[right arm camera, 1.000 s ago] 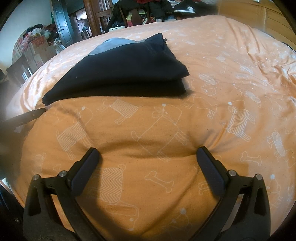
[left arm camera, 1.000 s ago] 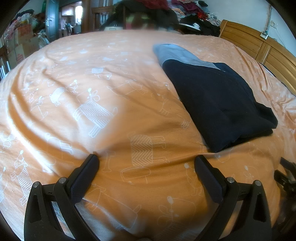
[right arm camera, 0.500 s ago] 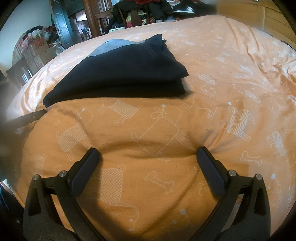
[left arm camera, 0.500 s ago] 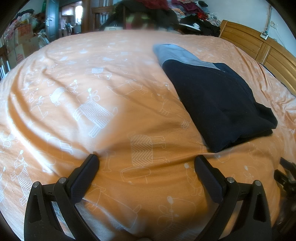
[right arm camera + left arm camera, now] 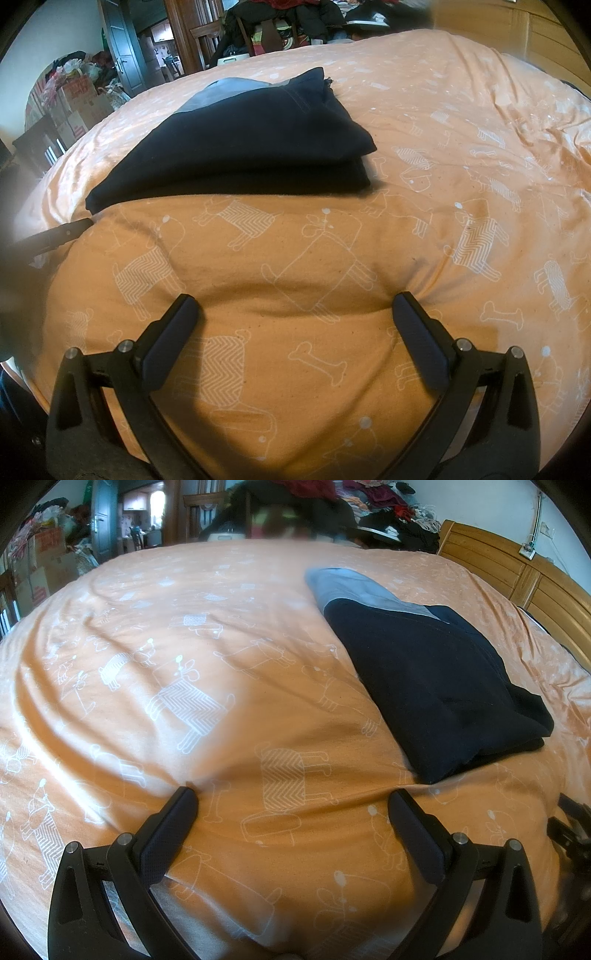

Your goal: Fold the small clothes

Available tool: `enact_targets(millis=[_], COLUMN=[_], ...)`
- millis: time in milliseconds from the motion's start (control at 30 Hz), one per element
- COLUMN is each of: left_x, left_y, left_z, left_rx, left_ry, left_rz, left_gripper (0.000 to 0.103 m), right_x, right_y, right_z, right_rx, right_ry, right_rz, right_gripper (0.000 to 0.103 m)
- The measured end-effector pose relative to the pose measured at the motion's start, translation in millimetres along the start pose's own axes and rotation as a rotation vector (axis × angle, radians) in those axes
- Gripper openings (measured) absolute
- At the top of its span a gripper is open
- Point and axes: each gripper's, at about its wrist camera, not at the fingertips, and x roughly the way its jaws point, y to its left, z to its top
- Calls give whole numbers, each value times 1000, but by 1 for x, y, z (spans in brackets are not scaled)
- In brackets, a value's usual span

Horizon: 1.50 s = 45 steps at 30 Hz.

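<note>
- The bed [image 5: 207,635] is the biggest thing here. It fills almost all of both views.
- An orange cover [image 5: 461,155] lies over the bed. It has white dogs and bones drawn on it, and it has some soft wrinkles.
- A wooden headboard [image 5: 517,572] stands at one end of the bed, past the clothes.
- A pile of mixed clothes [image 5: 373,502] sits beyond the far edge of the bed. It is too blurry to tell what each piece is.
- Some boxes [image 5: 79,107] and a door [image 5: 118,48] are off past the far left corner of the bed.
- The folded dark clothes [image 5: 436,679] lie on the cover near the middle of the bed, on the side closer to the headboard. They are dark blue, folded flat in layers. A grey-blue part [image 5: 354,590] sticks out at the far end.
- The left tongs [image 5: 291,812] are spread wide. Their tips rest on the orange cover near the close edge of the bed. They pinch nothing. The dark clothes are just beside the right tip, not touching it.
- The right tongs [image 5: 295,314] are spread wide too. Their tips press into the cover and make a little dip. They pinch nothing, and the dark clothes lie ahead of them, apart.
</note>
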Motion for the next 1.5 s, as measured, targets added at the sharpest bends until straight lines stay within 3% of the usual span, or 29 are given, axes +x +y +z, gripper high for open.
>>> enact_targets(millis=[800,1100,1300,1500], left_x=[0,1,2,3], left_y=[-5,-5,-7,-5], left_z=[1,4,5,9], left_rx=[5,6,7,0], left_ry=[1,9,14,27], left_rz=[10,10,12,7], left_gripper=[103,103,103,103], right_x=[-1,6,10,8], right_y=[4,3,5,4], right_z=[-1,12,10,14], right_rx=[-35,26,17,4], right_ry=[1,76,5,13], right_rz=[-33,-56,-95,-88], right_gripper=[103,103,103,103])
